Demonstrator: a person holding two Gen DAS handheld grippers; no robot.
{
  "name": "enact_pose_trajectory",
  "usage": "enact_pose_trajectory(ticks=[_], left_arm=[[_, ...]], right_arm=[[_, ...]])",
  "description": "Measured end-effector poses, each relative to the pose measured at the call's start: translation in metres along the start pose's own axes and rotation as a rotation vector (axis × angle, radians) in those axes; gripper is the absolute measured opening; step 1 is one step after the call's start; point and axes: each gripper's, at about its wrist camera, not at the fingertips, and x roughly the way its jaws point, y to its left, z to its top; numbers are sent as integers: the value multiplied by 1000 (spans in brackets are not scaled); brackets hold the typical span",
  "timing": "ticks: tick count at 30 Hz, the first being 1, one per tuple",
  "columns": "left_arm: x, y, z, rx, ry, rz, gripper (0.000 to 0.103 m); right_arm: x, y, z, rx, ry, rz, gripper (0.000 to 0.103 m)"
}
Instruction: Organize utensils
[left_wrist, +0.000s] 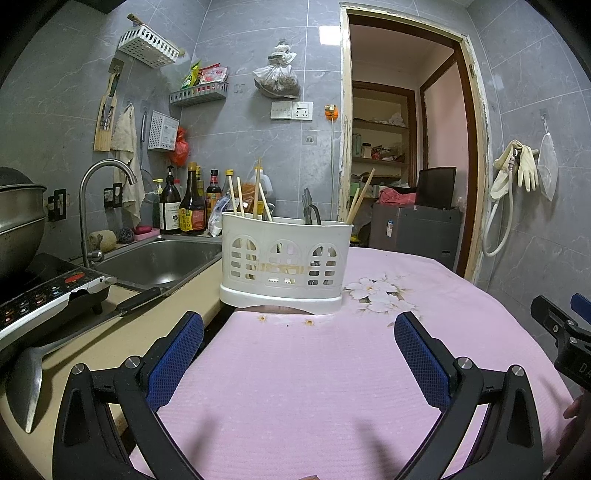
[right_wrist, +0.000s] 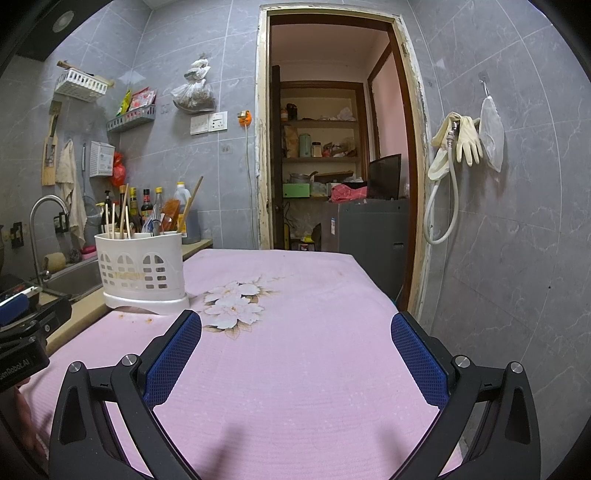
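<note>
Both grippers spread wide over pink cloth

Left gripper and right gripper hold nothing; the caddy with chopsticks stands ahead of the left gripper at the tabletop edge.

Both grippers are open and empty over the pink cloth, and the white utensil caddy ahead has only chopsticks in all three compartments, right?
Not quite. In the left wrist view the white utensil caddy holds chopsticks in its two end compartments, but the middle one holds dark-handled scissors. The rest stands: left gripper and right gripper are open and empty over the pink cloth.
</note>
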Motion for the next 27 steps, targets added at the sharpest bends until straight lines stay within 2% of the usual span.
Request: enact_pose_trajectory(ticks=[27], left_arm=[[2, -2, 0, 7, 1, -3, 101]], right_arm=[[0, 0, -1, 3, 4, 1, 103]])
